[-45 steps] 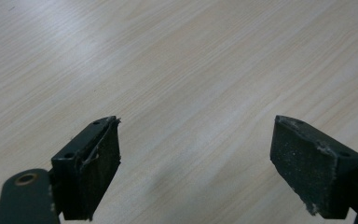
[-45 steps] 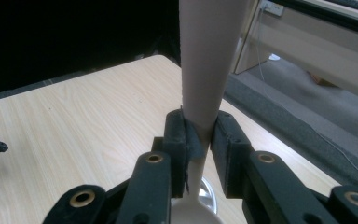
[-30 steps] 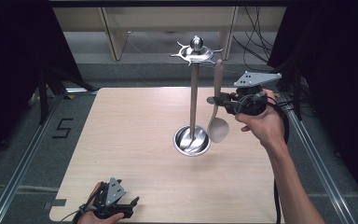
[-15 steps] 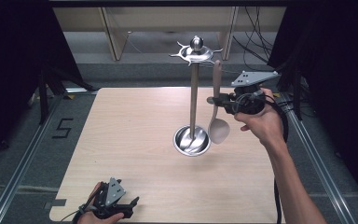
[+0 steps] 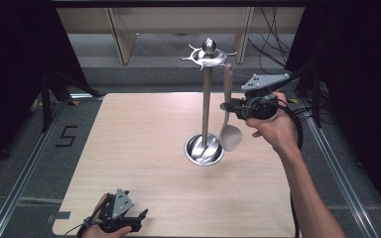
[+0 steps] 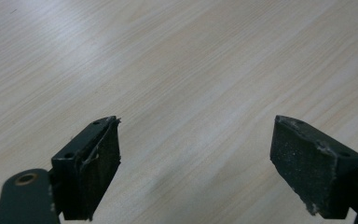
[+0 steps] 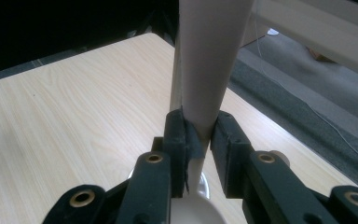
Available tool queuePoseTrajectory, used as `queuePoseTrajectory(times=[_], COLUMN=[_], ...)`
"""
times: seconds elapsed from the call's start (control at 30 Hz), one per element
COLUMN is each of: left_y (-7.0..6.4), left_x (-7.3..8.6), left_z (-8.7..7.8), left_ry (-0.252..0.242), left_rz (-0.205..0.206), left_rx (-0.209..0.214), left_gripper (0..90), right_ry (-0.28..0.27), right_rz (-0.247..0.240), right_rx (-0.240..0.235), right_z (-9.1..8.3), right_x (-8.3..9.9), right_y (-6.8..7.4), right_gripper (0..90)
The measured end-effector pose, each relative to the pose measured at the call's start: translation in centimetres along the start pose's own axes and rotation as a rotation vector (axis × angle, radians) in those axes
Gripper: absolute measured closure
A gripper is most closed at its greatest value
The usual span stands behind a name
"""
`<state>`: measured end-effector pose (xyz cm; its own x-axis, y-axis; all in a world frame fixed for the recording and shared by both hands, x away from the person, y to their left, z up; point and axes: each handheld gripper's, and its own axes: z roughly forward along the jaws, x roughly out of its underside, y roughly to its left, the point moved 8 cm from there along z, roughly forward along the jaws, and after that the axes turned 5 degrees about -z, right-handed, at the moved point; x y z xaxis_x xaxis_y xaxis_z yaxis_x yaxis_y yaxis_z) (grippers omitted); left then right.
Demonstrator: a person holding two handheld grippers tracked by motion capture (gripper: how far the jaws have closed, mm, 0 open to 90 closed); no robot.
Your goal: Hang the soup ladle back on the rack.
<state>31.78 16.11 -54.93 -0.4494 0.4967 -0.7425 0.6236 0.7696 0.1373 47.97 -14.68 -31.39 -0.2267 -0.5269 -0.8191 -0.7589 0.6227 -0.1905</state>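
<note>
A metal utensil stand (image 5: 206, 99) with a round base (image 5: 204, 149) and hooked top (image 5: 207, 53) stands on the wooden table (image 5: 129, 148). A beige spoon (image 5: 227, 114) hangs upright beside the stand's pole, bowl down, handle tip near a top hook. My right gripper (image 5: 226, 105) is shut on the spoon's handle (image 7: 205, 70), pads pressed on both sides. Whether the handle rests on a hook I cannot tell. My left gripper (image 5: 138, 218) lies low at the table's front edge, open, with bare wood between its pads (image 6: 98, 163).
Pale shelving (image 5: 178, 25) stands beyond the table's far edge, with cables (image 5: 273, 39) at the back right. Metal rails (image 5: 25, 168) run along both sides of the table on the grey floor.
</note>
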Motion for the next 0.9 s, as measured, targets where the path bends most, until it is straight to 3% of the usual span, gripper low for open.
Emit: queuePoseTrajectory(times=[0.03,0.1,0.23,0.3,0.4,0.5,0.57,0.63,0.77,0.8,0.87,0.9], left_y=[-0.1,0.2,0.1,0.0,0.0,0.0,0.0,0.0,-0.1,-0.1,-0.2,-0.1], left_x=[0.1,0.1,0.1,0.2,0.1,0.1,0.1,0.1,0.1,0.1,0.0,0.1], left_z=[0.0,-0.1,-0.2,-0.1,0.0,-0.1,0.0,0.0,0.0,0.0,0.1,-0.1], left_ry=[-0.001,0.018,0.018,0.018,0.016,0.019,0.016,0.017,0.012,0.015,-0.006,0.010], left_rz=[-0.013,0.041,0.035,0.008,0.021,0.022,0.021,0.020,0.021,0.024,-0.022,-0.001], left_rx=[0.000,0.009,0.009,0.004,0.007,0.006,0.007,0.006,0.008,0.008,-0.006,-0.002], left_gripper=[15.5,15.5,15.5,15.5,15.5,15.5,15.5,15.5,15.5,15.5,15.5,15.5], right_ry=[-0.012,-0.005,-0.025,-0.035,-0.053,-0.073,-0.091,-0.085,-0.127,-0.134,-0.135,-0.152], right_rz=[0.000,0.025,0.026,0.028,0.020,0.047,0.029,0.060,0.052,0.031,0.051,0.046], right_rx=[0.006,0.001,0.000,-0.002,-0.002,0.008,-0.005,-0.008,-0.015,-0.020,-0.016,-0.003], right_z=[0.1,0.1,0.3,0.2,0.2,0.1,-0.2,-0.5,-1.0,-1.2,-1.6,-1.7], right_x=[-0.1,0.0,0.0,0.1,0.1,0.2,0.1,0.3,0.3,0.4,0.7,0.8], right_y=[0.0,0.3,0.2,0.3,0.4,0.6,0.6,0.9,1.1,1.1,1.4,1.3], right_gripper=[76.8,76.8,76.5,76.5,76.1,75.5,75.2,72.6,69.0,68.0,64.5,64.3])
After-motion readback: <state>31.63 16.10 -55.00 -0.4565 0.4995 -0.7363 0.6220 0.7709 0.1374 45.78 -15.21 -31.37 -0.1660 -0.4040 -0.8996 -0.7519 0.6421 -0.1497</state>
